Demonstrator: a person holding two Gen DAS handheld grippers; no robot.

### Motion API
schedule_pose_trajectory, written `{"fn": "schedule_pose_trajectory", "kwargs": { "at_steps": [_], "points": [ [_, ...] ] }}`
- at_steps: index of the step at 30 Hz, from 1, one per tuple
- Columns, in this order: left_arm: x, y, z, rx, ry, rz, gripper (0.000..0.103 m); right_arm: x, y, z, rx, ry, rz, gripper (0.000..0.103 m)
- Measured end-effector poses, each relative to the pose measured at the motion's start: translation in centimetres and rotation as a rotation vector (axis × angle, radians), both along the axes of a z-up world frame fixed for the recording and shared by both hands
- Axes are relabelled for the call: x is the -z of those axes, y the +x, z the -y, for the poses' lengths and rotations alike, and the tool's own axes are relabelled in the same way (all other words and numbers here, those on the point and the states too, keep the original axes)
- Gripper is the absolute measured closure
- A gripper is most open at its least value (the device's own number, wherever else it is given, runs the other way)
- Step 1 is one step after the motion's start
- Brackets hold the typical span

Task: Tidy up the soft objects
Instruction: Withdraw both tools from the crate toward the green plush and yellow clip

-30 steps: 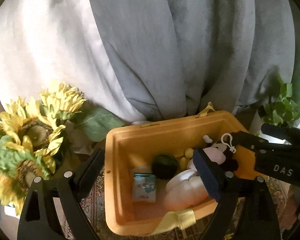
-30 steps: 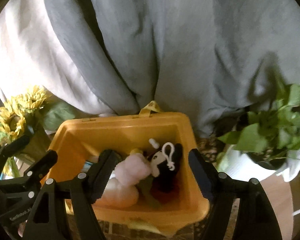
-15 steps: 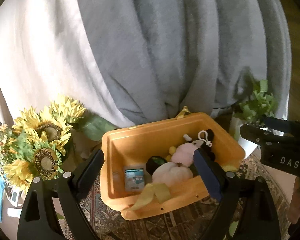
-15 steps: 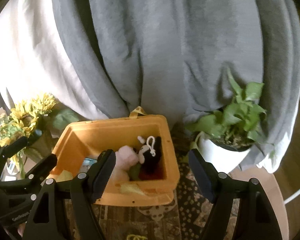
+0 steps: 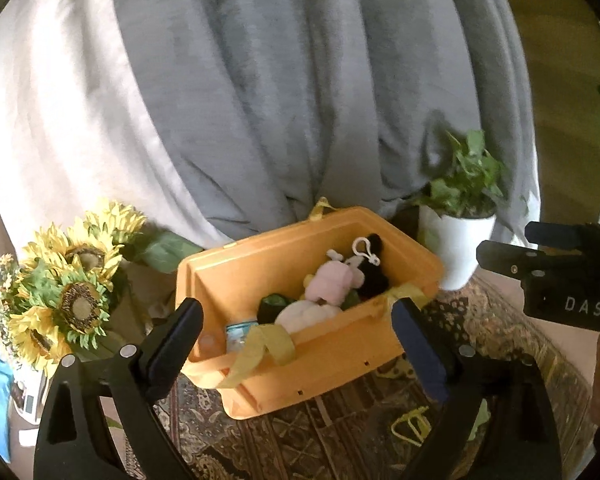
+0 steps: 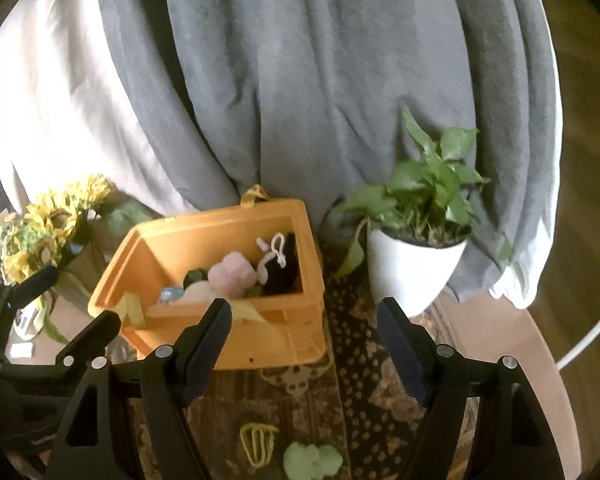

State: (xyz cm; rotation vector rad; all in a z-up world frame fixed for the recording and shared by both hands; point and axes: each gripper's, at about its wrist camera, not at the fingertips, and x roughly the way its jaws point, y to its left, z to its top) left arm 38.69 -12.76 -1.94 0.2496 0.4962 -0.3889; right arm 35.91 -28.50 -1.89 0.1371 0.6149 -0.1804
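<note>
Your orange bin (image 5: 340, 344) sits mid-frame on the rug (image 6: 356, 360), holding a pink plush (image 5: 332, 280), a black one (image 5: 370, 276) and more. It lies beyond both grippers: your left gripper (image 5: 296, 344) is opening with nothing between its jaws, and your right gripper (image 6: 304, 344) hangs released and empty, the bin to its upper left.

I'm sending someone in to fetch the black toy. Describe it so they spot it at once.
Find the orange bin on the patterned rug, between the sunflowers and the white plant pot. Look in the bin's corner nearest that pot. The black toy sits there beside a pink plush, and it alone carries a white loop clip.
</note>
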Motion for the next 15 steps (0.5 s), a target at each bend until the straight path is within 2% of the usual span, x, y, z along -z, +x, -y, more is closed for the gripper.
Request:
{"fn": "schedule_pose_trajectory", "kwargs": {
  "at_steps": [8,15],
  "points": [
    [2.3,-2.1,0.7,0.072,0.031,-0.035,0.003,2.5,-2.2,0.2,0.014,0.008,-0.05,0.027],
    [4.2,-3.4,1.2,0.142,0.058,-0.077,0.003,5.7,-3.4,0.3,0.012,0.072,-0.135,0.027]
  ]
}}
